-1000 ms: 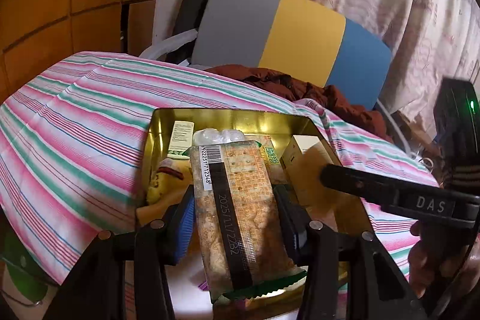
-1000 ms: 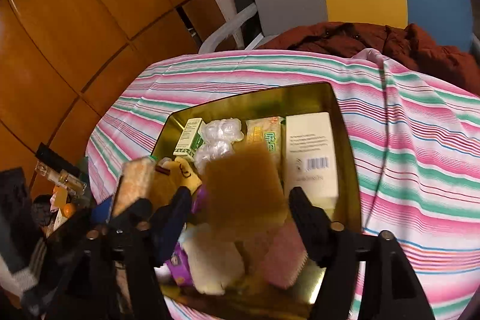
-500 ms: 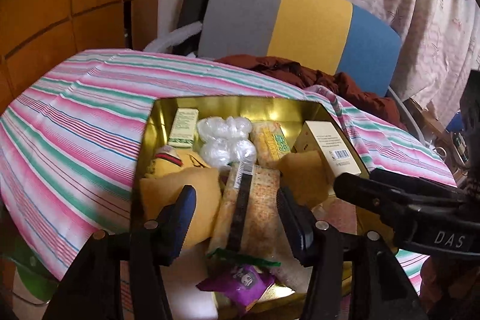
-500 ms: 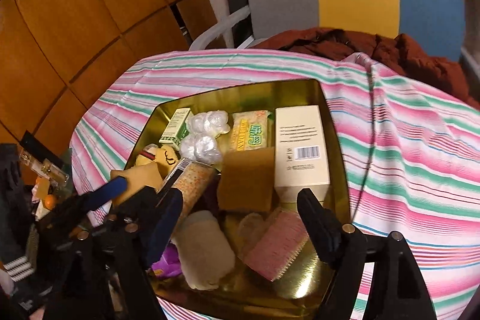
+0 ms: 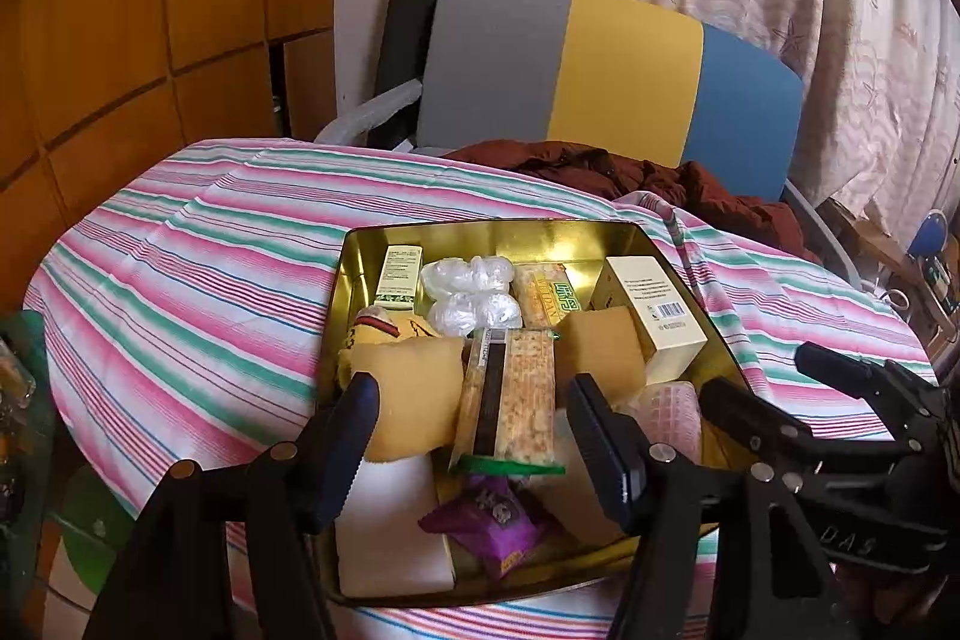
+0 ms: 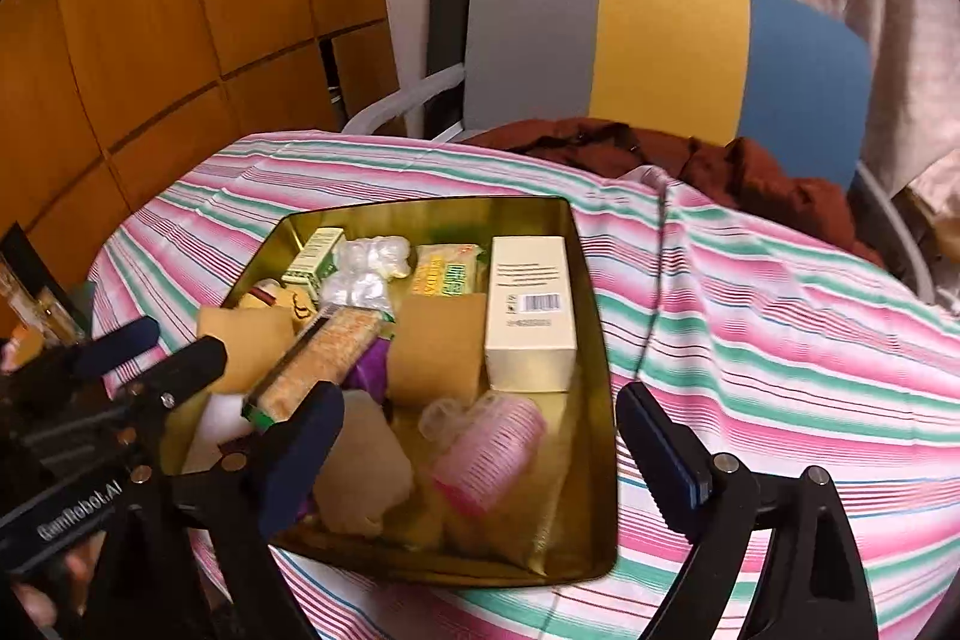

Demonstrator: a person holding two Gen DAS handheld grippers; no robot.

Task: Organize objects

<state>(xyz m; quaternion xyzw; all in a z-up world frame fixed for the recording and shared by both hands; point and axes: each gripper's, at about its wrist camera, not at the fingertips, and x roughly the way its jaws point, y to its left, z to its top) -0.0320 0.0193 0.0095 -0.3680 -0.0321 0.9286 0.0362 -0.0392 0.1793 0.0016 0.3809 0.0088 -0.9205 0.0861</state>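
Since the earlier frame, the cracker pack (image 5: pixel 510 394) has left the left claw (image 5: pixel 471 445) and now lies in the gold tin (image 5: pixel 360 244), between two tan sponges. One second before, that claw was clamped on the pack; now its jaws stand apart with nothing between them, and it has drawn back toward the near rim. The right claw (image 6: pixel 480 451) has also pulled back and is wide open and empty, above the near right part of the tin, close over the pink roller (image 6: pixel 489 451).

The tin stands on the striped bench (image 5: pixel 180 280) and is already crowded: a cream box (image 6: pixel 531 310) along the right wall, a small green box and plastic-wrapped things at the back, and a purple packet (image 5: pixel 489 526) at the front.

I judge the placing step is finished and the next pick is coming. To do it well, both claws should lift clear of the tin before turning, because the pack rests loosely on other things and a touch could tip it.
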